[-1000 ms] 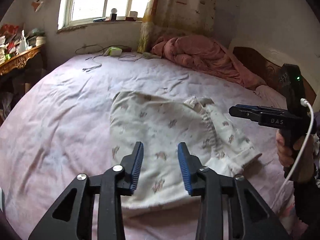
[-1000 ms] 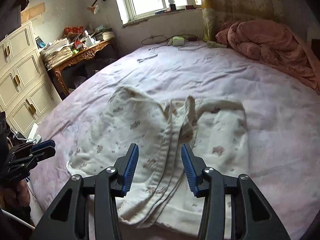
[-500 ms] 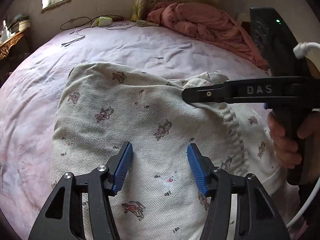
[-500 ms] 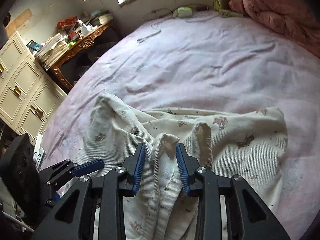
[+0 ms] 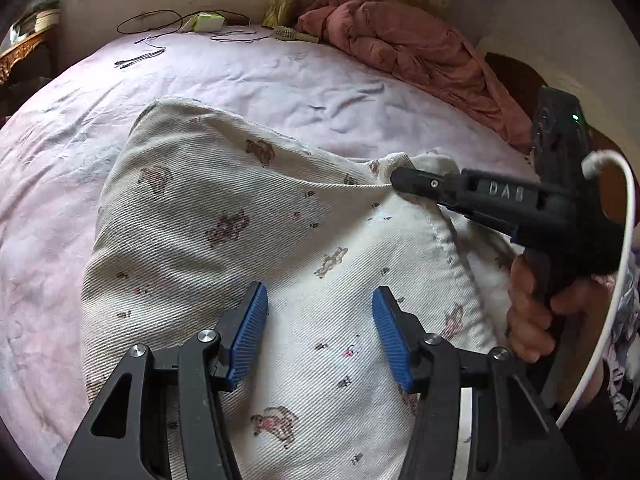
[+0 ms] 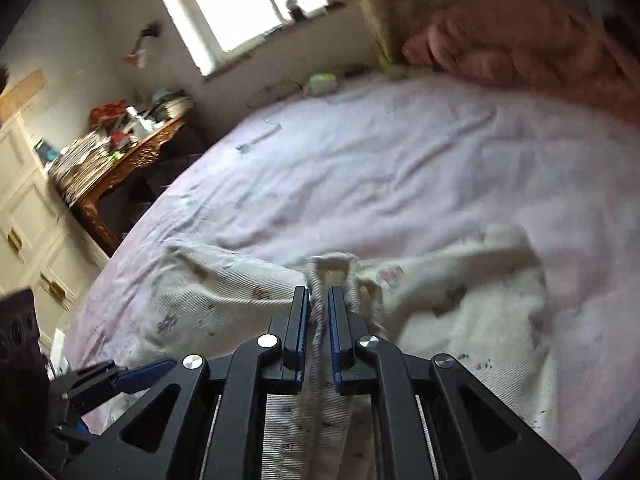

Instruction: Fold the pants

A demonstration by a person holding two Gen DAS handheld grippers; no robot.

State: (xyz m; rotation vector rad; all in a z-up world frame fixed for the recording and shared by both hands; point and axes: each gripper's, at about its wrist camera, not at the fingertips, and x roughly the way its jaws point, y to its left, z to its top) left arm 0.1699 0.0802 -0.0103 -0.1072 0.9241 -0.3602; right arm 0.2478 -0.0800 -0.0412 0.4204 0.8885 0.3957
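Note:
Cream pants (image 5: 224, 216) with small animal prints lie on the pink bed sheet (image 5: 280, 80). My left gripper (image 5: 320, 332) is open, hovering low over the near part of the pants. My right gripper (image 6: 319, 320) is shut on a bunched fold of the pants (image 6: 460, 308) at the crotch seam and lifts it off the bed. In the left wrist view the right gripper (image 5: 404, 182) shows at the right, pinching that raised fold, with the cloth pulled taut toward it.
A rumpled pink quilt (image 5: 404, 44) lies at the head of the bed. Cables (image 5: 160, 26) and a small green box (image 5: 208, 21) lie at the far edge. A cluttered wooden desk (image 6: 120, 152) and white cabinet (image 6: 24, 200) stand left of the bed.
My right gripper closed on the bunched fold and raised it. My left gripper dropped closer over the pants and stayed open.

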